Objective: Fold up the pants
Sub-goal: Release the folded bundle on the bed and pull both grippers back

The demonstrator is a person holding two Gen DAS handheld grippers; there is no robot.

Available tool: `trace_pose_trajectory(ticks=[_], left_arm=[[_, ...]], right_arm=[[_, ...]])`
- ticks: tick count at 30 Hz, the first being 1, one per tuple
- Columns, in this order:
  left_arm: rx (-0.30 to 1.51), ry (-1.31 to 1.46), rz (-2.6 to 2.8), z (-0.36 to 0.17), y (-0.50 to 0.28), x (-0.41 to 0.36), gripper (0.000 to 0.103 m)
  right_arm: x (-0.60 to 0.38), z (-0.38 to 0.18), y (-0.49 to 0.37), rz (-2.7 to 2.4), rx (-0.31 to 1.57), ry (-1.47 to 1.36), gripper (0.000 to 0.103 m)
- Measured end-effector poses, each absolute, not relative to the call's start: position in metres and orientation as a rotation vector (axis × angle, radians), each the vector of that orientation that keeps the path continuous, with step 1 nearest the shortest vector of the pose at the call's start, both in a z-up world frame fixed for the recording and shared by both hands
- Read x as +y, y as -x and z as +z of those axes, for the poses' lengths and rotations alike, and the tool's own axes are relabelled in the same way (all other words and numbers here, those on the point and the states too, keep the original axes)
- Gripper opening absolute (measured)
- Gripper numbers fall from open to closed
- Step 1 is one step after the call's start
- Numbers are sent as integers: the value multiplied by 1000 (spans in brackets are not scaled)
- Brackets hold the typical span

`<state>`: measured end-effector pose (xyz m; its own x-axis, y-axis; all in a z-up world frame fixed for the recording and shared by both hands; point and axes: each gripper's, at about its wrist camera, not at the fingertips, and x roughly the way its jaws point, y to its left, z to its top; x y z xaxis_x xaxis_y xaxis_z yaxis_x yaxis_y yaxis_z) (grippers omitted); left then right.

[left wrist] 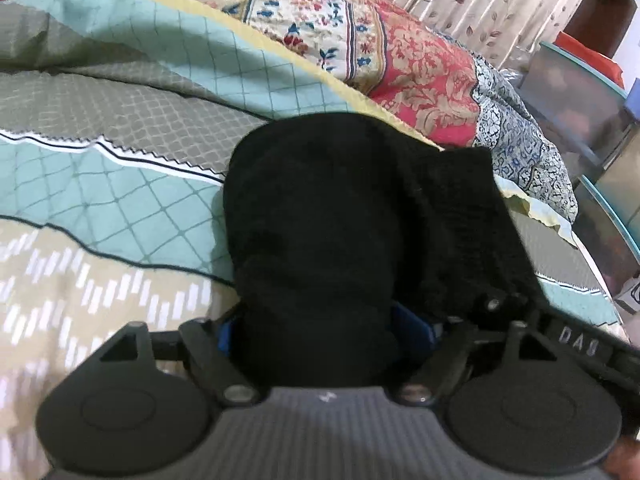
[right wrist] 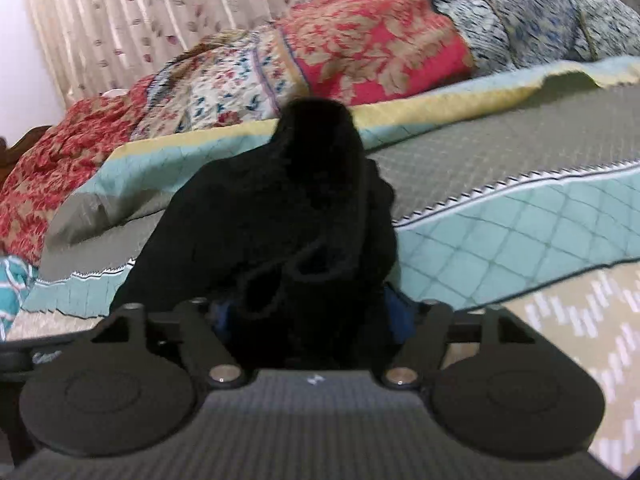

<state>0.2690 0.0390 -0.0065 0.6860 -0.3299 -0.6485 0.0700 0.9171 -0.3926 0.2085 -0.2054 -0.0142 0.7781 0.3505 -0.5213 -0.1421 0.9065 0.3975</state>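
The black pants (left wrist: 340, 216) (right wrist: 288, 216) sit bunched directly ahead of both grippers, draped over their fingers and raised above the patterned bedsheet (left wrist: 120, 208) (right wrist: 520, 232). The left gripper (left wrist: 324, 332) is clamped on the fabric, which fills the gap between its blue finger pads (left wrist: 416, 324). The right gripper (right wrist: 308, 320) is likewise closed on the cloth between its pads (right wrist: 400, 316). A floral quilt (left wrist: 400, 64) (right wrist: 360, 52) lies beyond the sheet; a curtain (right wrist: 140, 12) hangs behind.
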Motion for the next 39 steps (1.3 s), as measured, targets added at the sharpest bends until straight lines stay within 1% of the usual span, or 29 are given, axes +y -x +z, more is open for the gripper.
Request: trace_pose_trajectory(ticks=[3, 7, 11, 16, 21, 28, 34, 39], left_arm=[[777, 311, -195, 11, -245, 37, 78], [793, 311, -171, 25, -206, 40, 89], [838, 257, -134, 26, -158, 37, 89], [886, 205, -66, 21, -100, 40, 96], [878, 179, -30, 26, -49, 44, 102], [840, 141, -74, 47, -6, 35, 103], [857, 157, -66, 62, 17, 36, 103], [864, 65, 25, 71, 34, 29, 103]], right_arm=[[-213, 4, -181, 239, 590, -350, 77], [-222, 17, -132, 244, 582, -380, 78], [-218, 14, -89, 262, 645, -374, 78], [-197, 4, -56, 287, 766, -340, 78], [-184, 4, -14, 300, 835, -335, 78], [-175, 13, 22, 286, 867, -343, 78], [-178, 28, 49, 281, 810, -343, 78], [-181, 30, 70, 275, 788, -367, 79]])
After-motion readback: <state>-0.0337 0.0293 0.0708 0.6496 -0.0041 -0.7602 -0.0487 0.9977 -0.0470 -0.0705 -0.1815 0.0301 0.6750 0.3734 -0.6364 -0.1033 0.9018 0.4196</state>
